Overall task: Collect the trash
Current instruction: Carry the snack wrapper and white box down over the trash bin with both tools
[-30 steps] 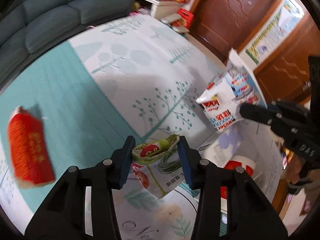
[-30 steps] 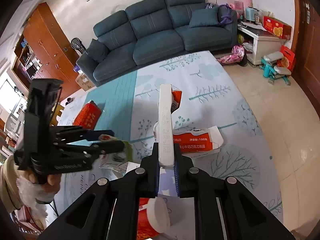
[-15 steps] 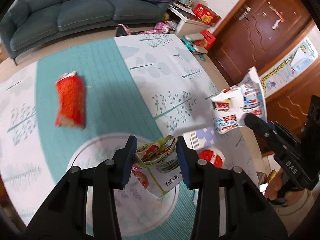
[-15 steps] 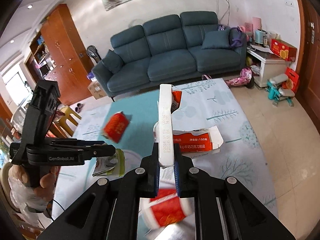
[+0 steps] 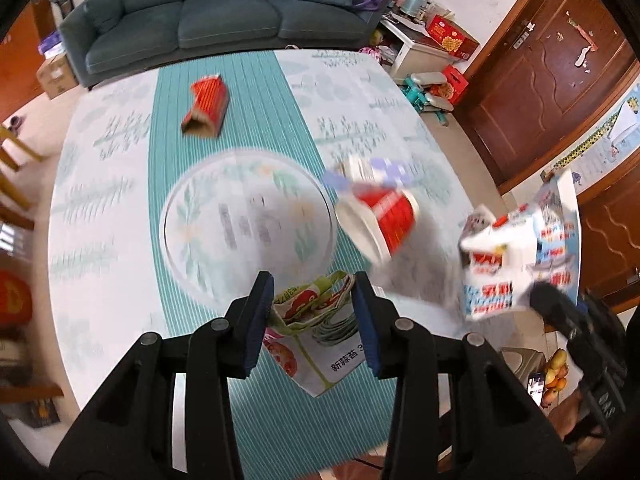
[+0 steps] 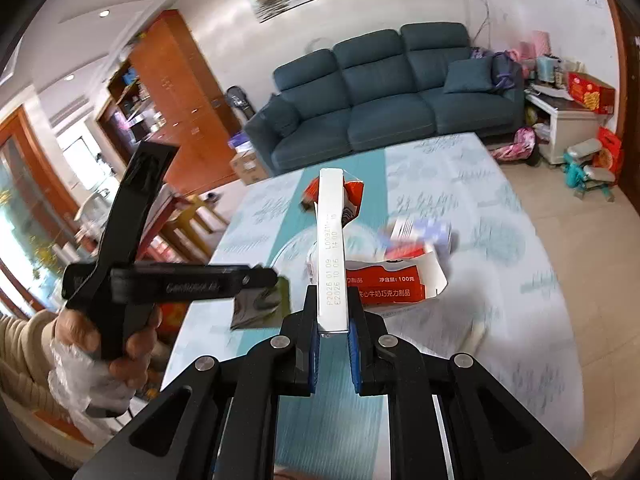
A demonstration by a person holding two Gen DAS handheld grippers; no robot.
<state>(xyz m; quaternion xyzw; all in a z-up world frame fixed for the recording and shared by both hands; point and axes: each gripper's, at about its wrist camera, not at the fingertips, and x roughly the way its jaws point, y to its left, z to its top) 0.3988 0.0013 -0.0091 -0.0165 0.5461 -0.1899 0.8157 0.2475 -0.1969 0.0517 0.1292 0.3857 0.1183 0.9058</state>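
Two pieces of trash are in hand. The green snack wrapper [image 5: 316, 332] sits crumpled between the pads of the left tool [image 5: 314, 320], which is clamped on it and carries it above the near edge of the floor mat [image 5: 112, 200]. The white chocolate carton [image 6: 332, 256], flattened, is pinched edge-on in the fully closed right tool [image 6: 331, 332], likewise clear of the mat; in the left view it [image 5: 520, 256] hangs off the mat's right side.

Left on the mat: the red cup [image 5: 380, 216], tipped on its side just right of the mat's round centre motif, and the red box [image 5: 206, 106], lying on the teal stripe toward the mat's far edge, nearer the sofa [image 5: 216, 12].

No bin or bag mouth is identifiable in either view; clear plastic shows at the person's left hand [image 6: 116, 344], purpose uncertain.

Judgement: collection is roughly half done. Two items are lifted but not yet deposited; two are untouched.
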